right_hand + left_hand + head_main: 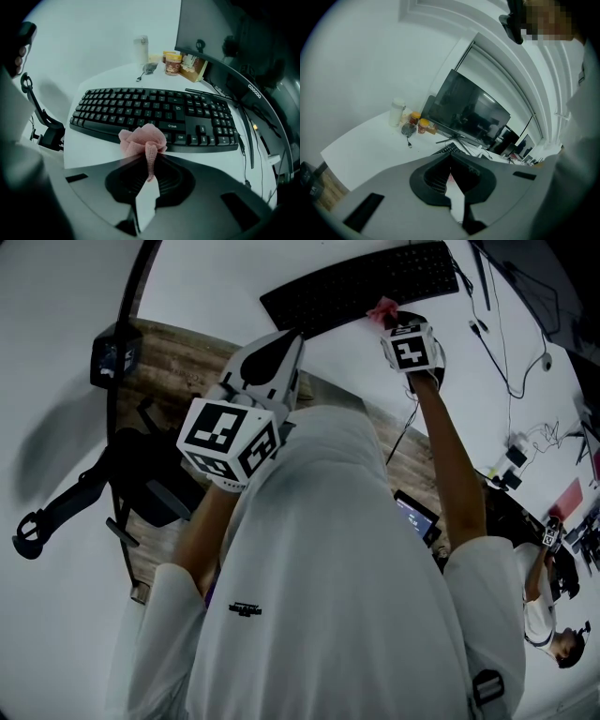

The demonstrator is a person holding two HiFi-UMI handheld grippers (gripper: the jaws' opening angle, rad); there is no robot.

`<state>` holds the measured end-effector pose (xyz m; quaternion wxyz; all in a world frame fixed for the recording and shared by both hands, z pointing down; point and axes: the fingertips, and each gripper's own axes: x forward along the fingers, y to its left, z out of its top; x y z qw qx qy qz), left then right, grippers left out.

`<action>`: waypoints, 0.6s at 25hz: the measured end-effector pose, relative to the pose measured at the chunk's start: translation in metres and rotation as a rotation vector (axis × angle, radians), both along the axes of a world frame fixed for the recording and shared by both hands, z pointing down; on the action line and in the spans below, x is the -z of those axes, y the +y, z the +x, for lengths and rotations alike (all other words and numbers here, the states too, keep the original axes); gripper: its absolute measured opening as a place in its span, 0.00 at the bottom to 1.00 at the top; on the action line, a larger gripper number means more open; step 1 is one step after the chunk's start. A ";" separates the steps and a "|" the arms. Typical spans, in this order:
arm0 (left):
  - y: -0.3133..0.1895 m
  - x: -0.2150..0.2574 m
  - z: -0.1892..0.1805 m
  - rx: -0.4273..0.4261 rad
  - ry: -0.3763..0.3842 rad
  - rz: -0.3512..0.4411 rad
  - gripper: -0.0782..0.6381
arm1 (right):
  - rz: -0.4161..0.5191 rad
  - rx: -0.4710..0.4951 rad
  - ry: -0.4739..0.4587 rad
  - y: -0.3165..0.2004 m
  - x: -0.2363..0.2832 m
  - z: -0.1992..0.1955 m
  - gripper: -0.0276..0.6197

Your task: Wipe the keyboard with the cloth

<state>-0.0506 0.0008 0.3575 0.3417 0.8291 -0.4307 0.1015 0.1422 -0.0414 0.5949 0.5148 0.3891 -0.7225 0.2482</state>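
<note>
A black keyboard (366, 285) (154, 110) lies on the white desk (93, 150), close to its front edge. My right gripper (149, 157) (394, 324) is shut on a crumpled pink cloth (143, 139) (382, 308). The cloth hangs just above the keyboard's front edge, near the space bar. My left gripper (289, 341) (451, 161) is held back over the desk's near edge, left of the keyboard. Its jaws are together with nothing in them. In the left gripper view only a corner of the keyboard (449, 149) shows beyond the jaws.
A dark monitor (220, 37) (466, 110) stands behind the keyboard. A white bottle (140, 49) and jars (172, 63) sit at the desk's far end. Cables (506, 343) run to the keyboard's right. A black office chair (122, 474) stands on the floor at left. Another person (553, 615) is at lower right.
</note>
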 end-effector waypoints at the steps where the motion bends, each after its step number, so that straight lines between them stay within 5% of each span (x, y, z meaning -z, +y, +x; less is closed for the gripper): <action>1: 0.000 0.000 -0.001 0.002 0.001 0.000 0.14 | -0.004 0.008 0.000 0.002 0.000 -0.004 0.10; 15: 0.003 -0.001 -0.026 0.043 -0.001 0.001 0.14 | -0.051 0.182 -0.047 0.036 -0.003 -0.085 0.10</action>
